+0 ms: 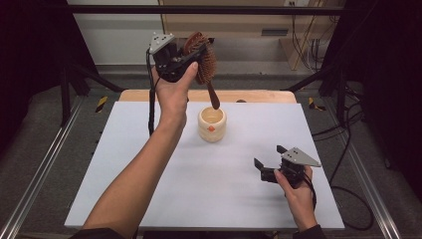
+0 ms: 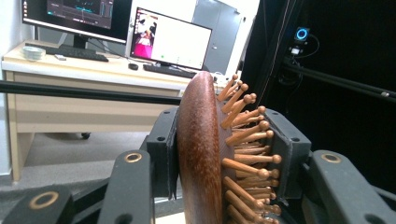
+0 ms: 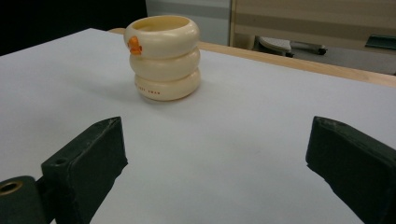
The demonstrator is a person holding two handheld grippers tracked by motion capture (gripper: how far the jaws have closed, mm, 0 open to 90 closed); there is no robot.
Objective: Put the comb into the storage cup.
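Observation:
A brown wooden hairbrush (image 1: 204,62) with peg bristles hangs above the table, handle pointing down over a cream ringed cup (image 1: 212,124). My left gripper (image 1: 191,52) is shut on the brush's head, held high at the back of the table. In the left gripper view the brush (image 2: 201,154) sits between the two pads, its pegs facing right. The cup (image 3: 163,57) stands upright with a small orange mark near its rim. My right gripper (image 1: 268,162) rests low at the front right, jaws open and empty, facing the cup; the right gripper view shows the right gripper (image 3: 215,158) wide apart.
A white sheet (image 1: 149,174) covers the wooden table (image 1: 259,96). Black frame bars and cables run along both sides. Beyond the table stands a desk with monitors (image 2: 168,42) and a keyboard.

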